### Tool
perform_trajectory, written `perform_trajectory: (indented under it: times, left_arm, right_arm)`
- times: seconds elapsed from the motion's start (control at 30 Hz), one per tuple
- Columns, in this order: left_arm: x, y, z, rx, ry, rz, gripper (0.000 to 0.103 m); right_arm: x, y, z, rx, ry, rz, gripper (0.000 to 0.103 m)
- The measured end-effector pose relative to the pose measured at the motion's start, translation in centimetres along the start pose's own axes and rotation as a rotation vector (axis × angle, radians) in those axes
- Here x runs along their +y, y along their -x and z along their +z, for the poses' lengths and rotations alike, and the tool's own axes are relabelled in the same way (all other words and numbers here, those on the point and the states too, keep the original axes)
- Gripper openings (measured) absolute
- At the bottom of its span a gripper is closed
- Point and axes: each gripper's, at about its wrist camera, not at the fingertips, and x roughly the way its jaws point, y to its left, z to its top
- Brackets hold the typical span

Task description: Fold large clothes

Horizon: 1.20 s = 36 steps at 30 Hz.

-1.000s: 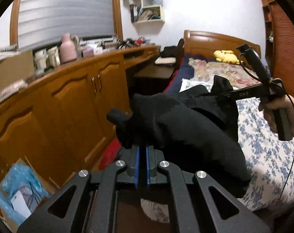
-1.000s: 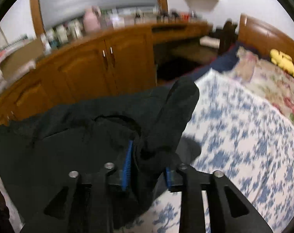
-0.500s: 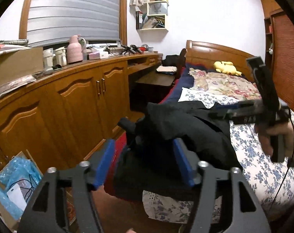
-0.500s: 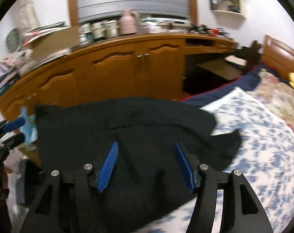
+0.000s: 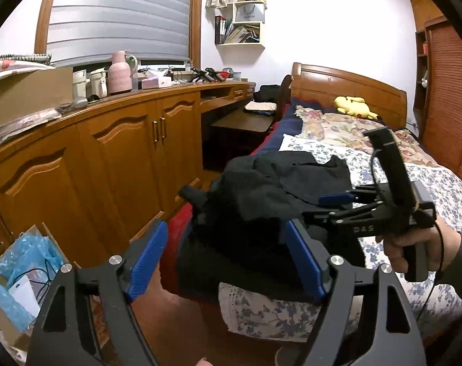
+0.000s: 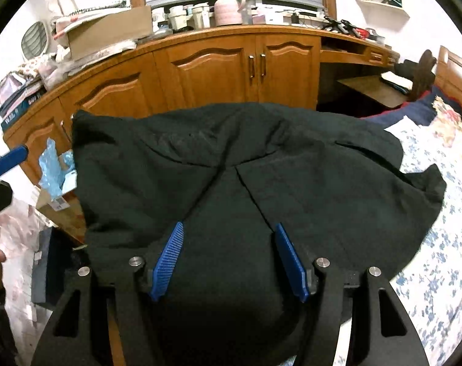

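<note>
Two grippers hang over one large black soft knit garment (image 6: pixel 255 164), which lies bunched on the near corner of the bed with the blue-flowered white sheet (image 5: pixel 444 189), one edge hanging off toward the floor. The left gripper (image 5: pixel 227 259), low in the left wrist view, has its blue pads apart and widening, cloth in front of them but unpressed. The right gripper (image 6: pixel 229 262) is likewise spread and widening, dark fabric lying between its pads without being pinched. The garment looks limp, thick and fairly heavy; it should sag and drag instead of holding a crease, so a hem corner or shoulder seam seems the best place to grip. The left wrist view alone shows the person's hand (image 5: pixel 413 250) at lower right holding the right gripper and the overhang; the right wrist view alone shows the garment's broad top surface and its seams.
</note>
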Motion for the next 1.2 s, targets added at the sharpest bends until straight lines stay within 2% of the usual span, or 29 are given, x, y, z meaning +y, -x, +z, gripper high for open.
perform_trajectory:
  times: [0.33,0.6,0.9,0.97,1.2]
  left_arm:
    - [-4.9,1.1,1.2,-0.037,-0.029,-0.065,0.082]
    - [-11.2,0.9,1.4,-0.031,-0.078,-0.138,0.084]
    - [-19.0,0.5,0.5,-0.005,-0.126,-0.240,0.085]
    - [-20.9,0.4,0.1,0.000,-0.136,-0.264,0.085]
    - [-26.7,-0.1,-0.3,0.031,-0.139,-0.315,0.085]
  right_arm:
    - [-0.7,6.4,-4.1,-0.106,-0.015,-0.090,0.070]
    - [-1.6,12.8,-8.1,-0.184,-0.064,-0.139,0.073]
    - [-2.1,17.7,-12.9,-0.227,-0.117,-0.214,0.080]
    - [-2.4,18.6,-13.9,-0.230,-0.135,-0.238,0.084]
    - [-3.1,21.5,-17.4,-0.236,-0.190,-0.340,0.086]
